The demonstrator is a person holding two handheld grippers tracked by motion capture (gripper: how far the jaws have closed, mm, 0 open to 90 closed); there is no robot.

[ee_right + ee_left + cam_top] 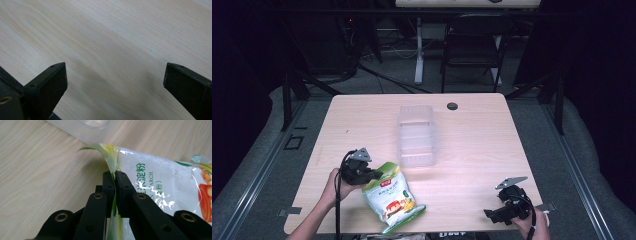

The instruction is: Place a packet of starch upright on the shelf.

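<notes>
From the high view, a green-and-white pouch (pixel 393 197) lies on the pale wooden worktop (pixel 472 145) near its front edge, just in front of a clear plastic container (pixel 415 136) that stands at the middle. The left tongs (pixel 373 175) meet the pouch's upper corner, held by a hand (pixel 331 189); the right tongs (pixel 492 215) hang over the front right corner, well apart from the pouch.

In the left gripper view the left tongs (pixel 115 182) are clamped on the pouch's (pixel 160 185) sealed edge, the film pinched flat between the jaws, with the container (pixel 85 127) just beyond. The grip looks shallow, so I judge any lift should go slowly, keeping the seal deep between the jaws and the weight hanging straight below to avoid a slip or tear. Printed Chinese characters run along the film; below them "ARCH" reads clearly, likely the end of "starch".

In the right gripper view the right tongs (pixel 115 82) stand wide apart over bare worktop (pixel 105 40), holding nothing.
</notes>
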